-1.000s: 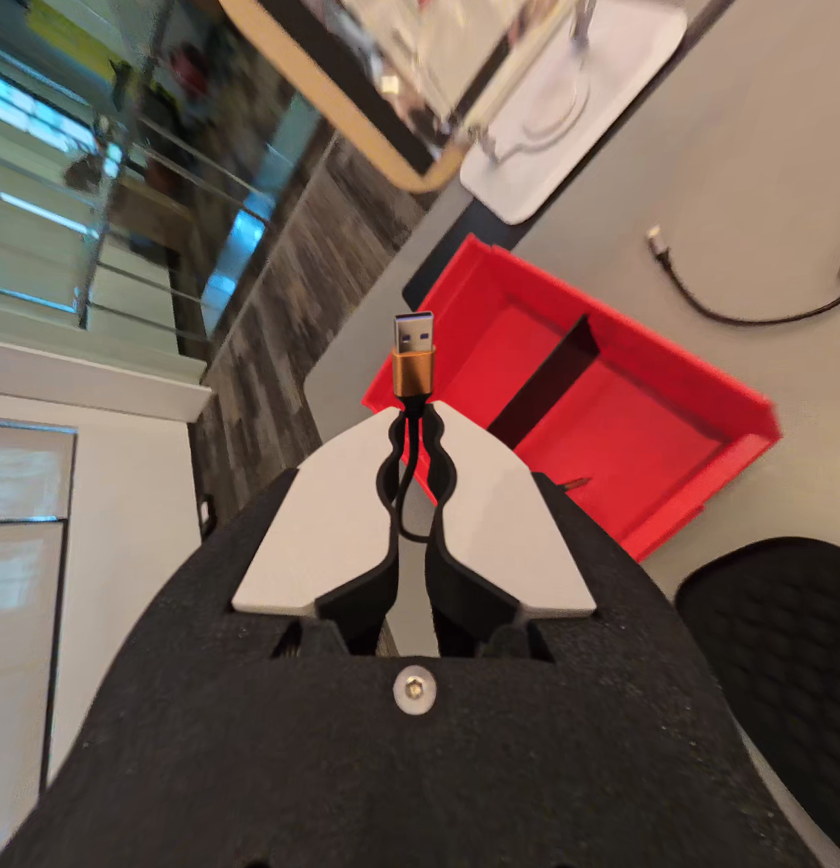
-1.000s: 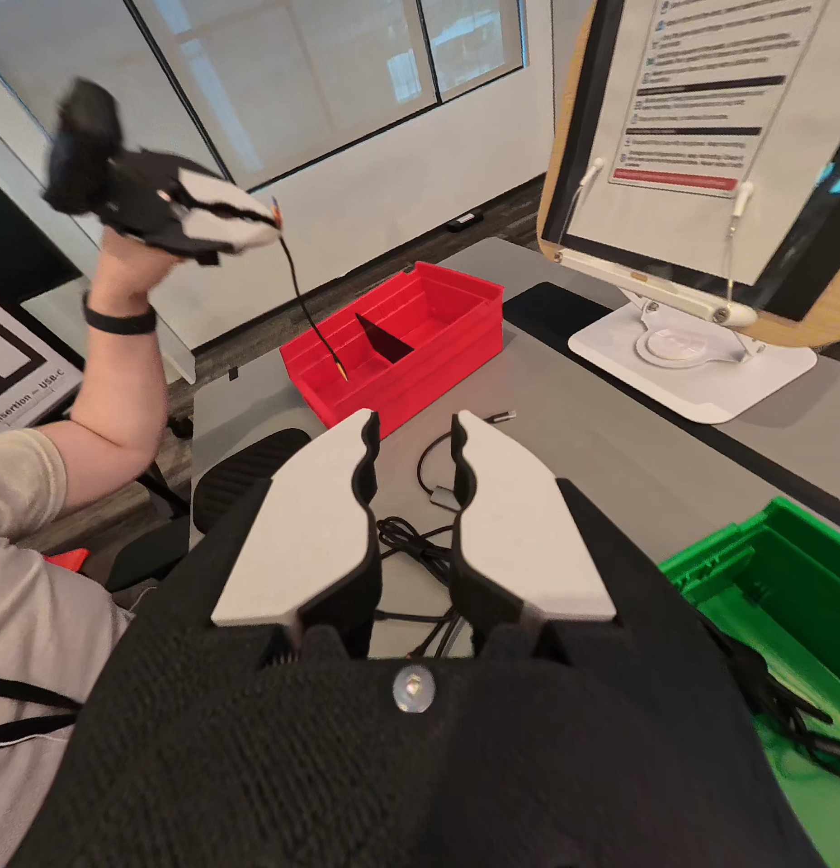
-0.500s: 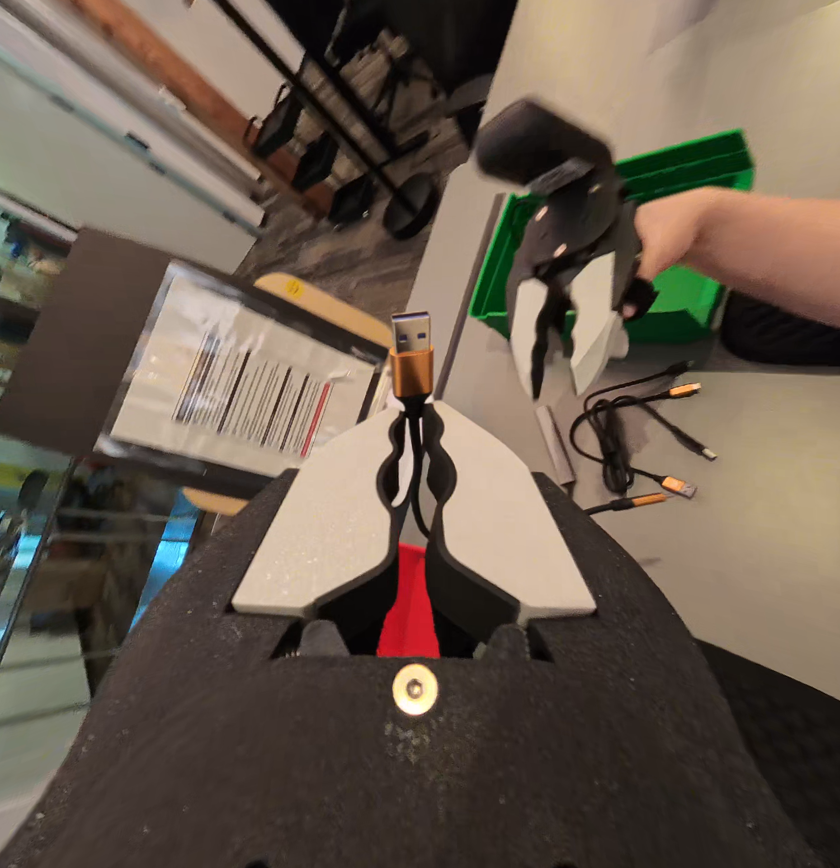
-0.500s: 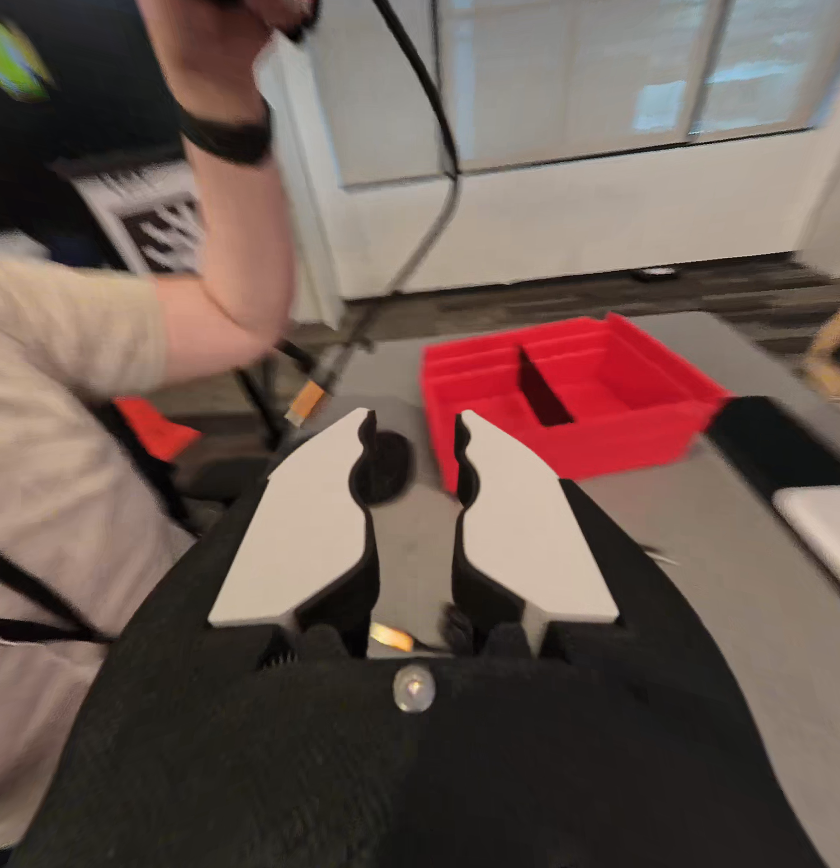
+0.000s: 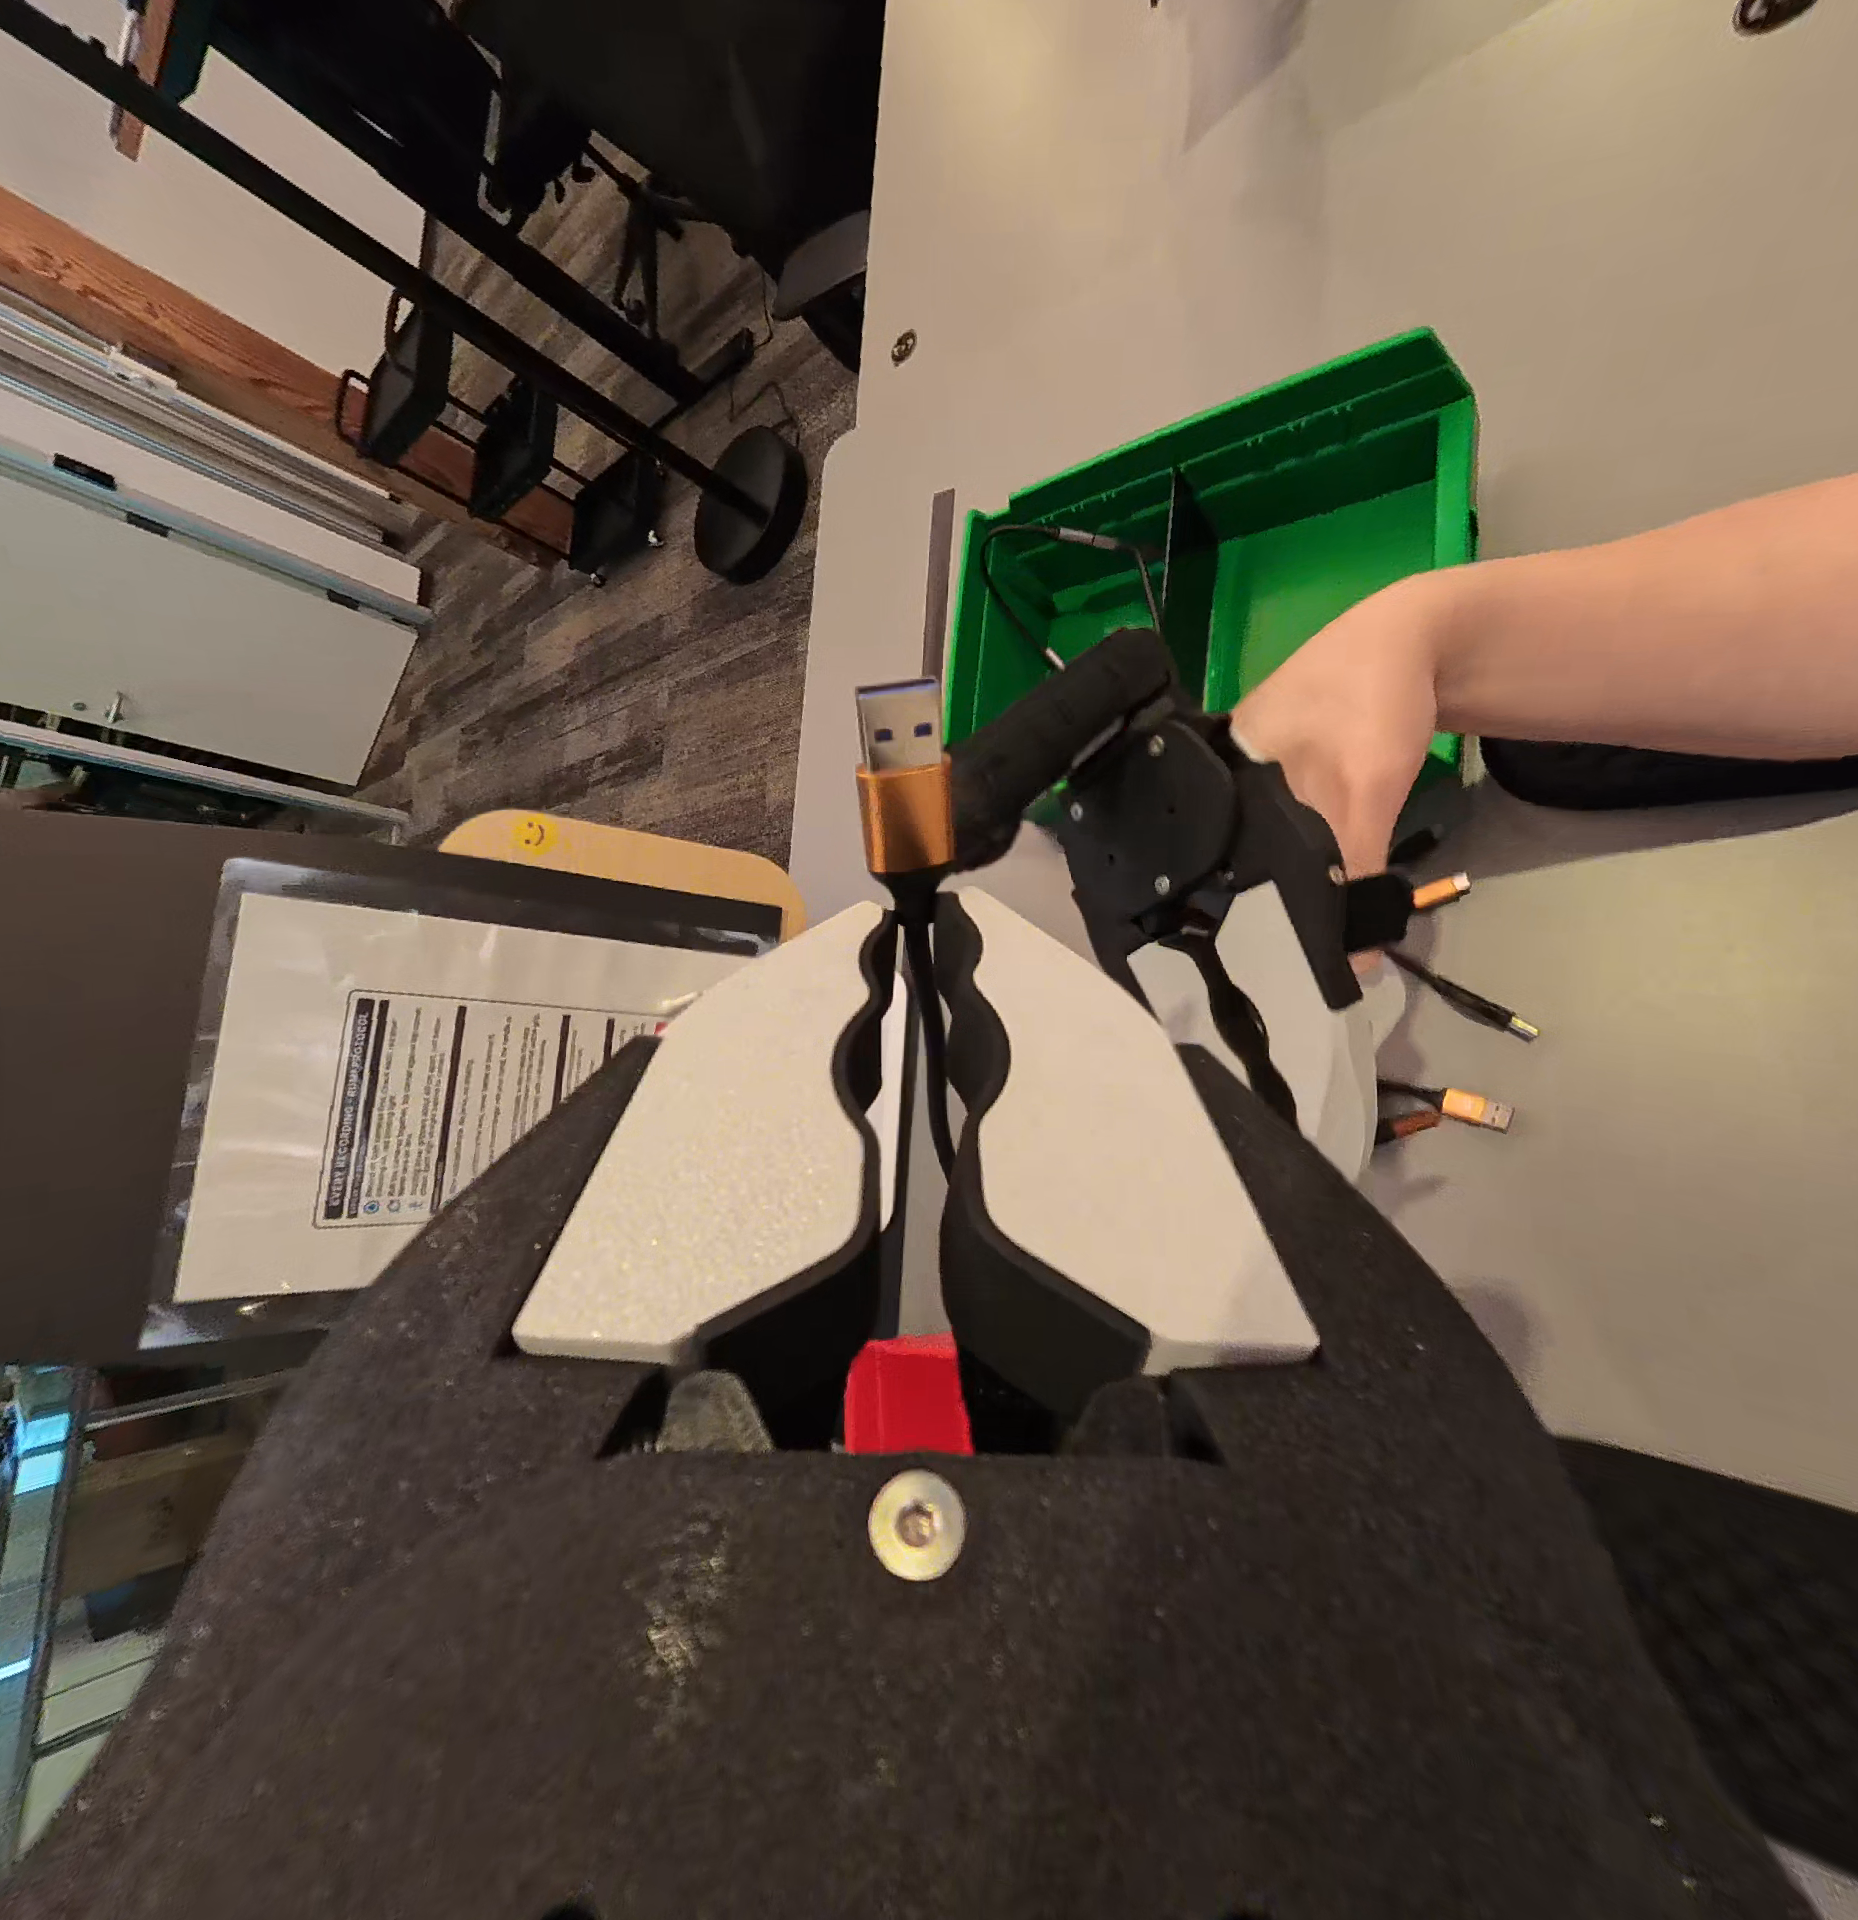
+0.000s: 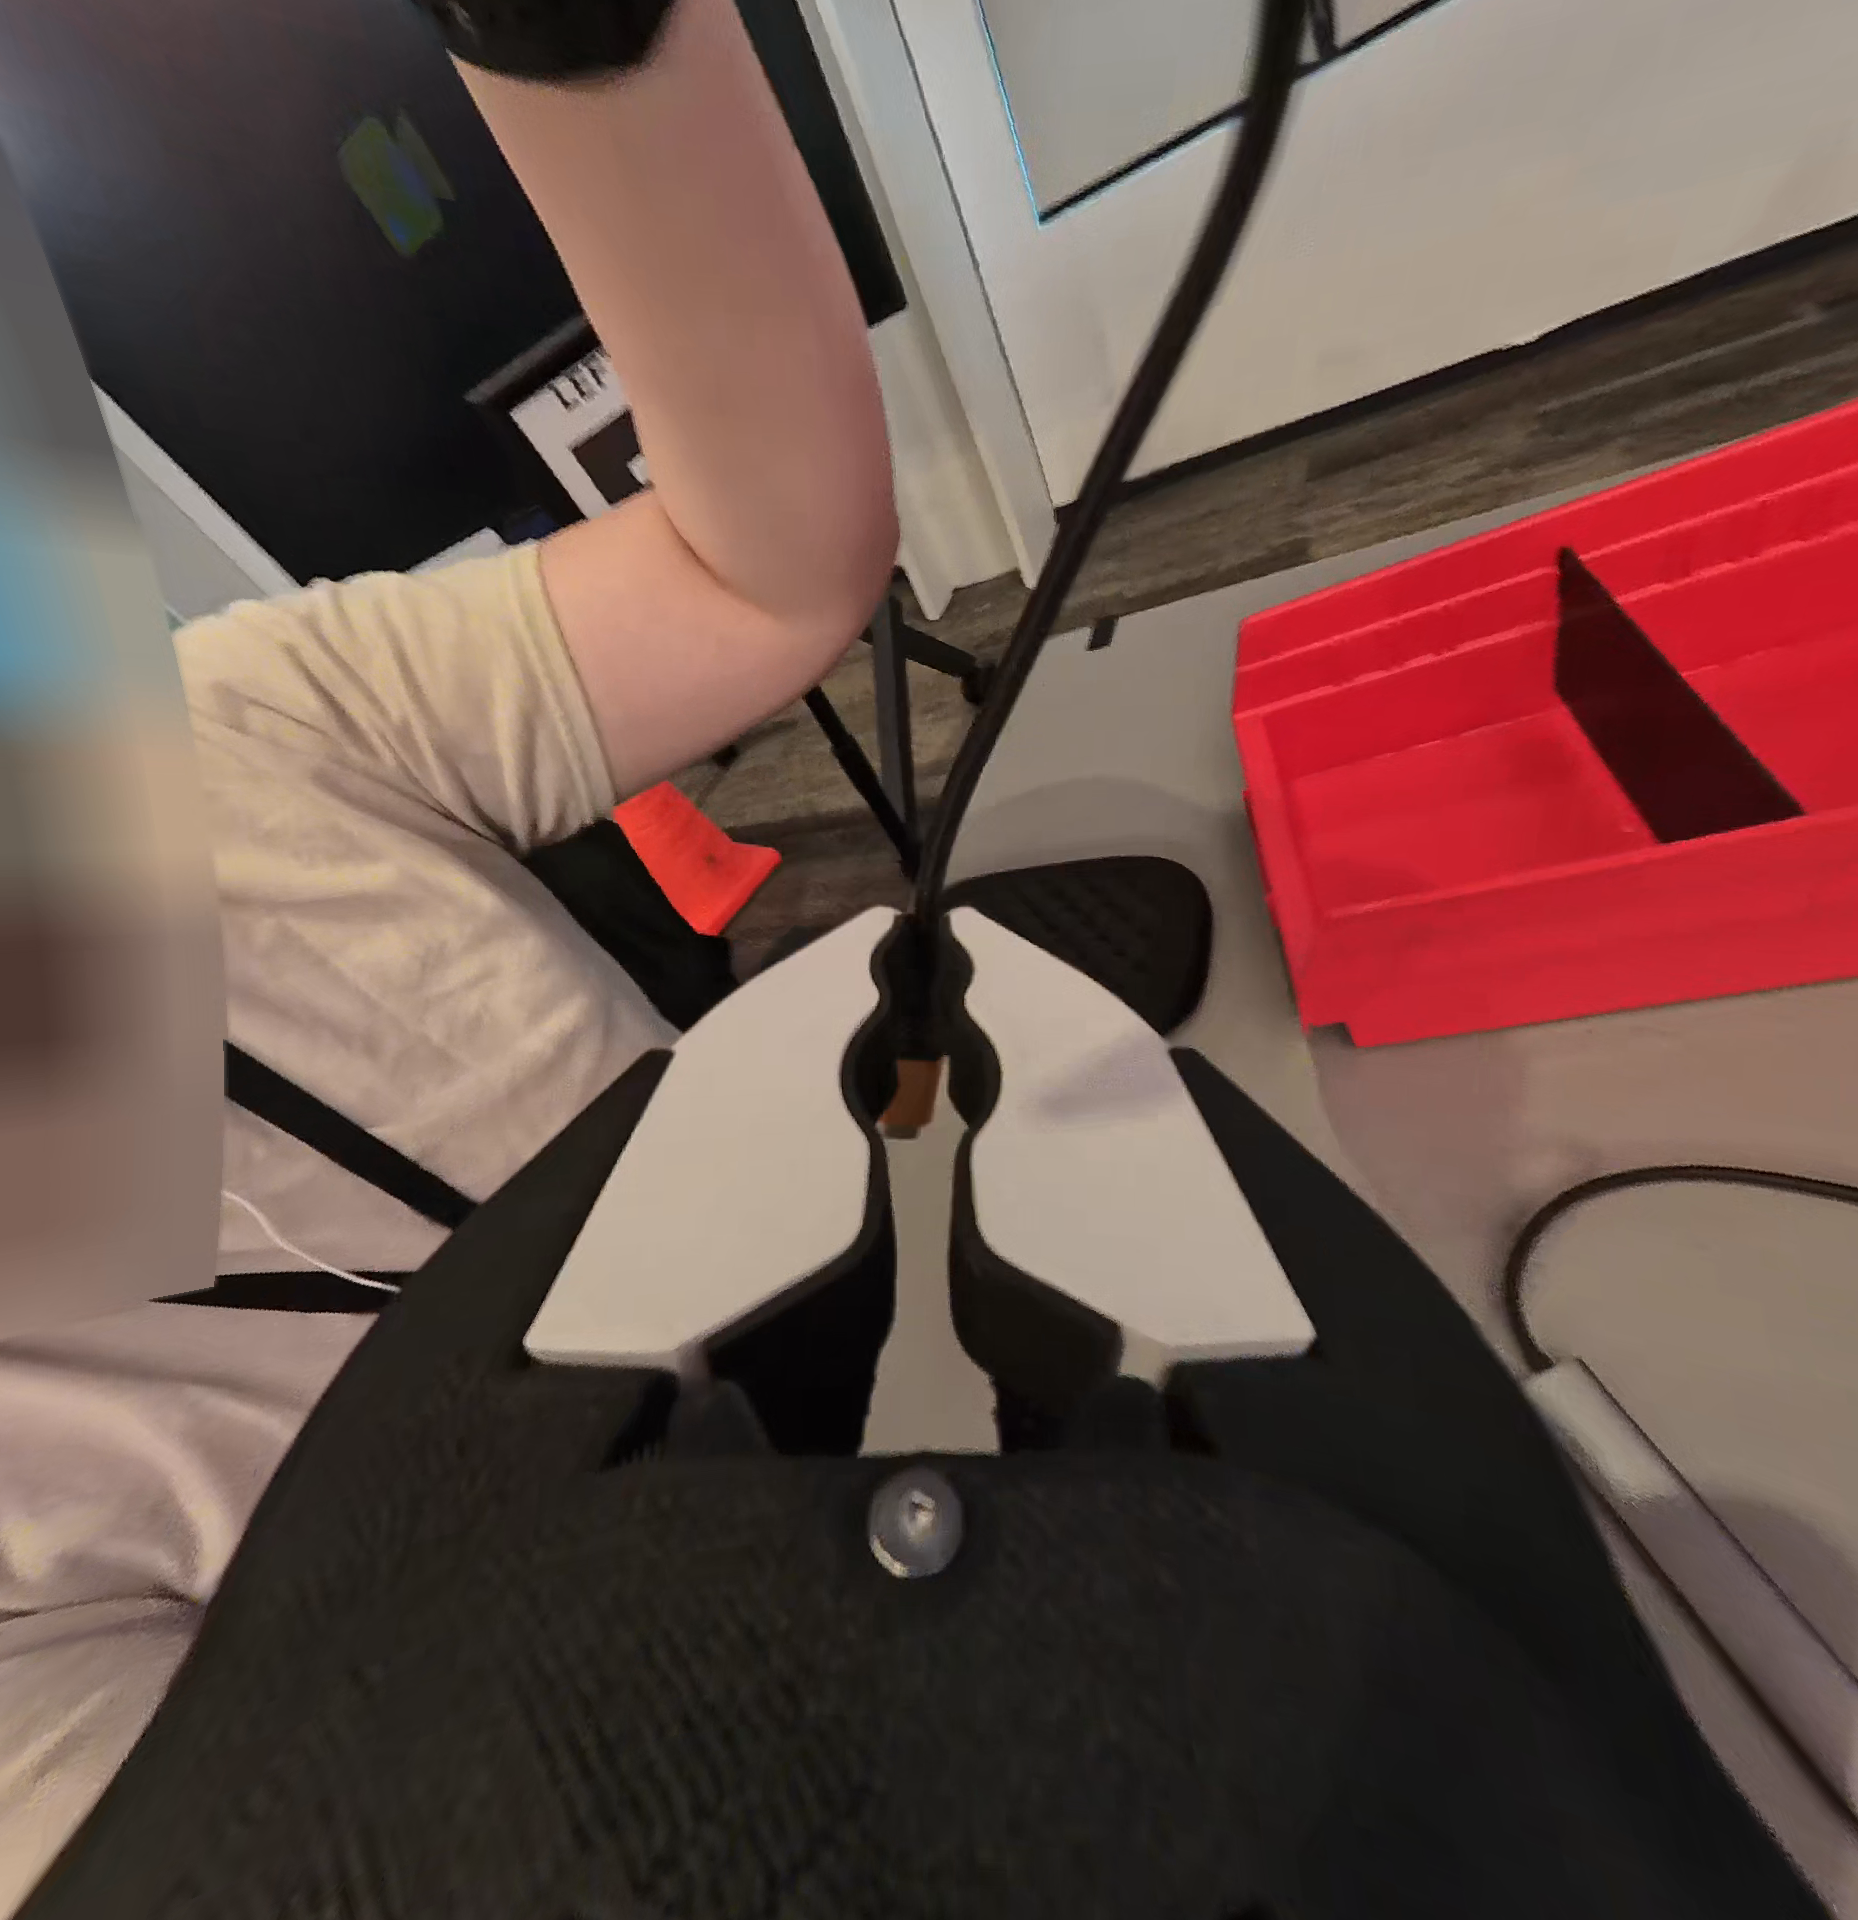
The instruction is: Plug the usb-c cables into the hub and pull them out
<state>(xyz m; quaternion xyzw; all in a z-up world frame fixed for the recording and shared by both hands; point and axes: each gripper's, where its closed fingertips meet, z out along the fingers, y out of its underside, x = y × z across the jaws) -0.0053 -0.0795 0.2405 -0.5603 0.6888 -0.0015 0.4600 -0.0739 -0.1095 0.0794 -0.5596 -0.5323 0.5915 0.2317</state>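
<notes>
Black cable (image 5: pixel 909 1049) is pinched in my left gripper (image 5: pixel 912 920) below its copper plug (image 5: pixel 904 805), at frame centre, while my right gripper (image 6: pixel 920 920) closes on the other end (image 6: pixel 912 1101), probably to aim it at the grey hub (image 6: pixel 1673 1496), lower right.

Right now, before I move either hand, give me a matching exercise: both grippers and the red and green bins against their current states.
Things:
1. left gripper
2. right gripper
3. green bin
4. red bin

States:
A. has a black divider
B. shut on the cable, small plug tucked back between the fingers
C. holds another cable
D. shut on the cable, wide plug sticking out past the fingertips

Pairs: 1-D, 2-B, 3-C, 4-A.
</notes>
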